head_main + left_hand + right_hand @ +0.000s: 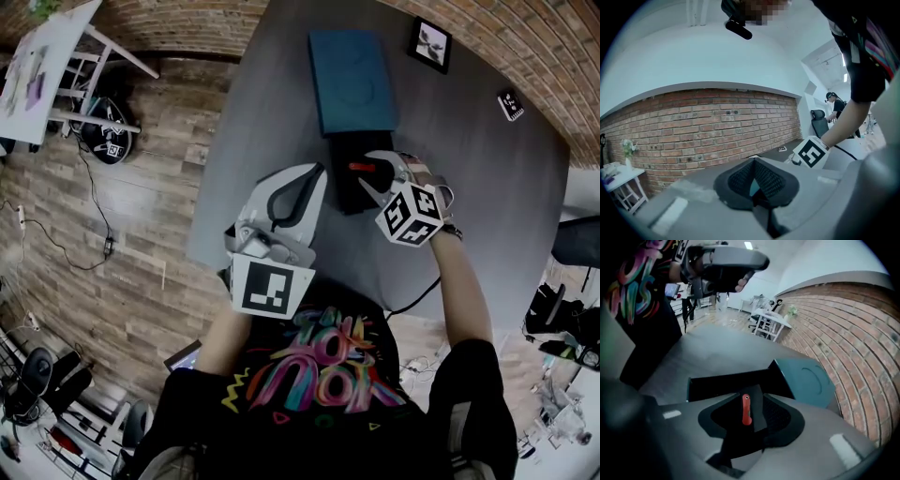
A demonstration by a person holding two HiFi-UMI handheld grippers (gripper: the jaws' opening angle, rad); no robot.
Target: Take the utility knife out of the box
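The red utility knife (362, 167) lies inside the open black box (342, 187) on the grey table. In the right gripper view the knife (746, 409) shows in the gap between the jaws, with the box (726, 383) below. My right gripper (368, 178) hangs open over the box, tilted down, and its pads do not touch the knife. The teal lid (352, 80) lies flat behind the box. My left gripper (315, 174) is held level near the table's front edge, left of the box, fingertips together with nothing between them.
A small framed picture (430, 42) and a square marker tag (510, 103) sit at the table's far right. A brick wall runs behind the table. A white side table (56, 56) stands on the wooden floor to the left.
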